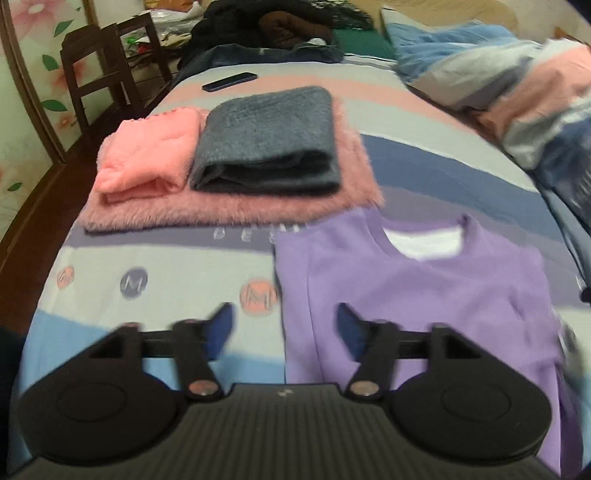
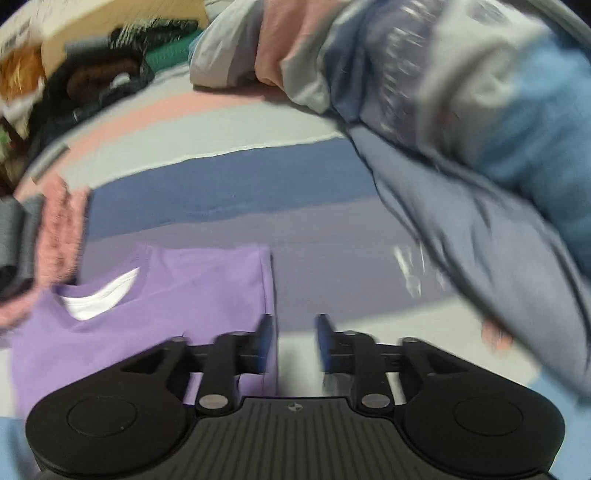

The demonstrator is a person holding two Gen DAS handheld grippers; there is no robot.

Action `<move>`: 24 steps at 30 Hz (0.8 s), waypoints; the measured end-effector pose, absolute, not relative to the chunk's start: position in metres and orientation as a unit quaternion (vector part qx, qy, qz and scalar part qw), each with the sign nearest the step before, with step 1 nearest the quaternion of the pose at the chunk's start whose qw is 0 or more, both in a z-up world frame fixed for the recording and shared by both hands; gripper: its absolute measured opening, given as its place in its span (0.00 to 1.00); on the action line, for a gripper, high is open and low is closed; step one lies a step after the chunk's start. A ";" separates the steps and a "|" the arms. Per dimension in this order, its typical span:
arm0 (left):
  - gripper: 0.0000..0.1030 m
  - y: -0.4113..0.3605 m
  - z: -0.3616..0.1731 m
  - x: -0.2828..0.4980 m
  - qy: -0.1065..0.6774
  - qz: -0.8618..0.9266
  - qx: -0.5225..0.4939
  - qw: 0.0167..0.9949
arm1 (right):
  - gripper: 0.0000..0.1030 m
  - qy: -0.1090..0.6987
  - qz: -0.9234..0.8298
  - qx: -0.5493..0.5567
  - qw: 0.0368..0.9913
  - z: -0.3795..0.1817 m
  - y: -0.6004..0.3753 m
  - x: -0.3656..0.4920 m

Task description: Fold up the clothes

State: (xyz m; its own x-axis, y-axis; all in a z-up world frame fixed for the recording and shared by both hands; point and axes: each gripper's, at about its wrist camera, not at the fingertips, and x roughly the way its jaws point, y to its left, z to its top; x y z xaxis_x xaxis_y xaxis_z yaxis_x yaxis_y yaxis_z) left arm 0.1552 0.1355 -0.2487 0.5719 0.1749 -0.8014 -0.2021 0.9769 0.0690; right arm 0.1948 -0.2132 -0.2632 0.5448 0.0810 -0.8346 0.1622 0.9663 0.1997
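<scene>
A purple shirt lies flat on the striped bed, sides folded in, white inner label at the neck. It also shows in the right wrist view. My left gripper is open and empty, hovering over the shirt's left edge. My right gripper is open and empty, over the shirt's right edge. A folded grey garment and a folded pink one rest on a folded fluffy pink sweater beyond the shirt.
A crumpled striped quilt is heaped at the right; it also fills the right of the right wrist view. A dark phone lies further up the bed. Dark clothes are piled at the back. A wooden chair stands at the left.
</scene>
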 end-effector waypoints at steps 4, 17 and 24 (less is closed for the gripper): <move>0.80 0.116 -0.267 0.113 0.504 0.084 0.008 0.860 | 0.43 0.502 0.037 0.107 0.857 -0.280 -0.210 0.145; 0.99 0.104 -0.344 0.036 0.619 0.086 0.022 0.780 | 0.06 0.556 0.036 0.018 0.830 -0.311 -0.225 0.102; 0.99 0.119 -0.335 0.005 0.634 0.115 -0.014 0.764 | 0.26 0.553 0.030 0.045 0.832 -0.303 -0.232 0.095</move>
State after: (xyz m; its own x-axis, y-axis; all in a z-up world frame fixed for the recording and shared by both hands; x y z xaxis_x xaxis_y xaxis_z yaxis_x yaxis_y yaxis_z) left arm 0.0045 0.1191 -0.3353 0.1684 0.1578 -0.9730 -0.1941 0.9731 0.1242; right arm 0.0946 -0.2319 -0.3033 0.3870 0.1008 -0.9166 -0.0003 0.9940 0.1092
